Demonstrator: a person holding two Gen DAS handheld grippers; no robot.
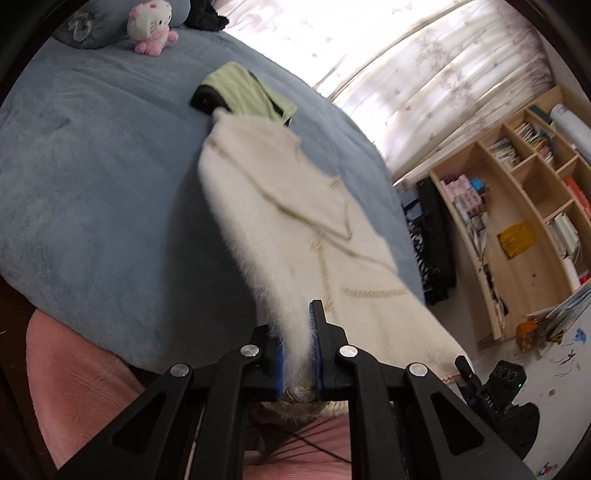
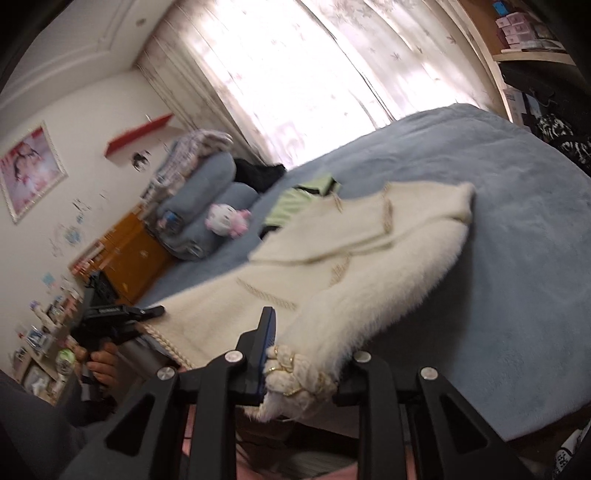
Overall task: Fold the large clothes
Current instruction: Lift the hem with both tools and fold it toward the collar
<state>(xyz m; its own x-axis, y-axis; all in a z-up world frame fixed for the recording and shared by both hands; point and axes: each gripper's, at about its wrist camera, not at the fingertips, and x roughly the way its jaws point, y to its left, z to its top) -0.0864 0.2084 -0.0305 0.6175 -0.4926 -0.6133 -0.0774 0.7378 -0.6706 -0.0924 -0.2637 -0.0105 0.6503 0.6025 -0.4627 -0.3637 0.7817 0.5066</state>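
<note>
A fluffy cream knitted cardigan (image 1: pixel 295 221) with gold braided trim lies stretched along a blue plush bedspread (image 1: pixel 92 184), its near hem lifted off the bed by two handheld grippers. The left gripper (image 1: pixel 298 354) is clamped narrowly on one corner of the hem, fuzzy fabric bunched between its blue-padded fingers. The right gripper (image 2: pixel 301 354) is likewise closed on the other hem corner (the thick braided edge bulges between its fingers). The cardigan's sleeve is folded across its front, and its far end reaches a light green garment (image 1: pixel 251 94) lying over something black. Near the head of the bed sits a white and pink plush cat (image 1: pixel 149 26) beside blue pillows (image 2: pixel 207 206). Sheer flowered curtains (image 1: pixel 424 74) glow with daylight, and a wooden bookshelf (image 1: pixel 517 206) stands along the wall
</note>
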